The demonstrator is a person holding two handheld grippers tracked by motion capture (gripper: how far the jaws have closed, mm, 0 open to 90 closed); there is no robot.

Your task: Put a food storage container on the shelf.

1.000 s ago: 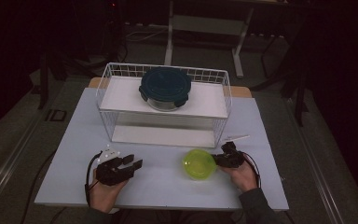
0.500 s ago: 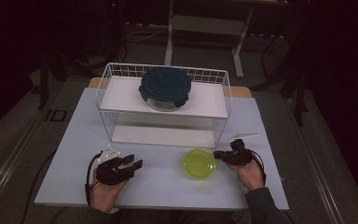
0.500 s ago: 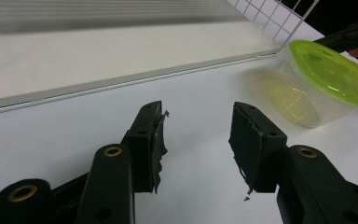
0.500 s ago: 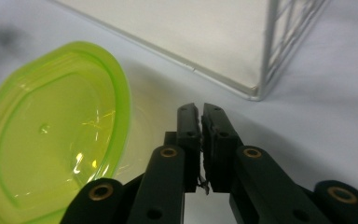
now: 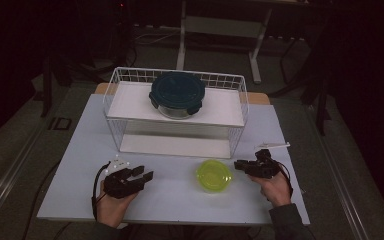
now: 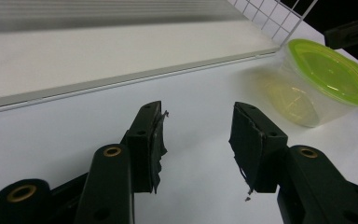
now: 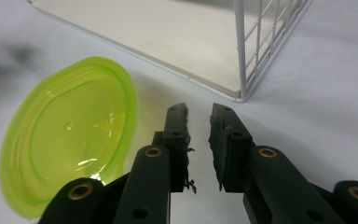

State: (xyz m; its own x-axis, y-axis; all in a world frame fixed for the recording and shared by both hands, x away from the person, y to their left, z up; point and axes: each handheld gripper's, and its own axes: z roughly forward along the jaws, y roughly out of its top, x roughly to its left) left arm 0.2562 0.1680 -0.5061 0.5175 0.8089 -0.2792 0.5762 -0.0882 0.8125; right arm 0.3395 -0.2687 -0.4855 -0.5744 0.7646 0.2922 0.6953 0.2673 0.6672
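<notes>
I can't read any words, numbers or signs anywhere here. The green lid of the little tub [image 5: 214, 175] in the lower middle of the frame is plain. The dark lid of the big tub [image 5: 177, 92] up on the wire shelf [image 5: 130, 105] has no letters I can make out. The white table [image 5: 80, 150] has nothing written on it, and the black gripper parts carry no labels that can be read.
</notes>
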